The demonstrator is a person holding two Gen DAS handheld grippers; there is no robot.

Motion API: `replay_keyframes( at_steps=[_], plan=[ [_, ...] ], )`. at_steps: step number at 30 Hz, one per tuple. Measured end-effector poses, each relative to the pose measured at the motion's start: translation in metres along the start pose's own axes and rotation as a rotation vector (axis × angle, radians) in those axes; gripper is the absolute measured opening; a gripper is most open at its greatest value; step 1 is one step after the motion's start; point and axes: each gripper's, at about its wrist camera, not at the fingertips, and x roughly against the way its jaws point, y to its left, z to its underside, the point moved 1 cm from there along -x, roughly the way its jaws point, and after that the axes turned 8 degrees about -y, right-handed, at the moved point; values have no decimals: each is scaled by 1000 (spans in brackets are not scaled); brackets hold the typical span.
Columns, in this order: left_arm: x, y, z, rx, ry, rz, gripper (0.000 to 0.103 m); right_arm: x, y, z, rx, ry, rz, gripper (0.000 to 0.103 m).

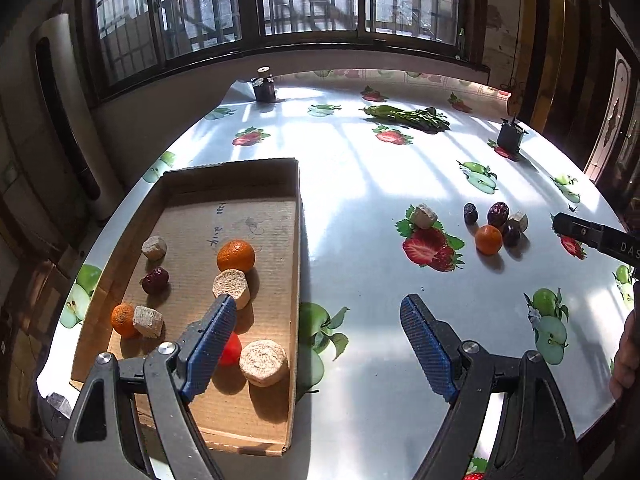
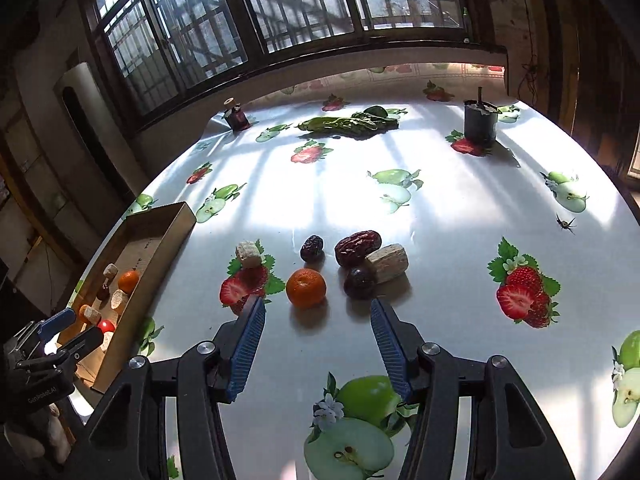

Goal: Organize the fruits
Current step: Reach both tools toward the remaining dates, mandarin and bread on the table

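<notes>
A cardboard tray [image 1: 294, 240] on the table's left holds two oranges [image 1: 236, 256], a dark date [image 1: 155, 281], a red fruit [image 1: 231, 350] and several beige blocks [image 1: 264, 362]. My left gripper [image 1: 320, 312] is open and empty over the tray's right wall. On the table lie an orange [image 2: 306, 287], three dark dates [image 2: 357, 242] and two beige blocks [image 2: 387, 263]. My right gripper [image 2: 318, 312] is open and empty just short of that orange. The tray also shows in the right wrist view [image 2: 168, 236].
A bunch of green leaves [image 2: 352, 122] lies at the far side. A dark cup [image 2: 480, 122] stands far right, a small dark jar [image 2: 237, 117] far left. The fruit-print tablecloth [image 2: 440, 200] covers the table; windows behind.
</notes>
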Motion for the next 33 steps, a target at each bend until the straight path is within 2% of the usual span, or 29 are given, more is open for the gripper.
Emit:
replay_keyframes(
  at_steps=[5,8,16,19,24,25,27,29,31,32,33],
  plan=[
    [-26,-34,-15,-24,19,81,83,-10,-37,-16,-78,11,61,59],
    [-43,-55,-21,-44,24,119,83,-26,-46,-18,-96,46,75,59],
    [-89,-116,-25,-134,68,241,83,-72,-47,-10,-110,104,82,59],
    [-103,-130,-26,-153,74,261,83,-84,-49,-10,-125,111,73,59],
    [-123,-142,-21,-152,112,300,81,-89,-41,-10,-70,93,83,59],
    [-128,-143,-18,-152,130,310,77,-89,-39,-10,-59,89,89,59],
    [-128,-147,-15,-181,113,298,74,-90,-36,-9,-37,85,97,56],
    [-127,-150,-13,-199,106,292,68,-90,-33,-8,-28,85,87,47],
    [-123,-152,-12,-211,89,302,48,-90,-31,-8,-18,81,85,42],
    [-121,-153,-12,-215,80,312,29,-89,-30,-8,-13,77,89,39],
    [-119,-154,-11,-221,75,309,29,-88,-29,-7,-9,71,95,39]
  ],
)
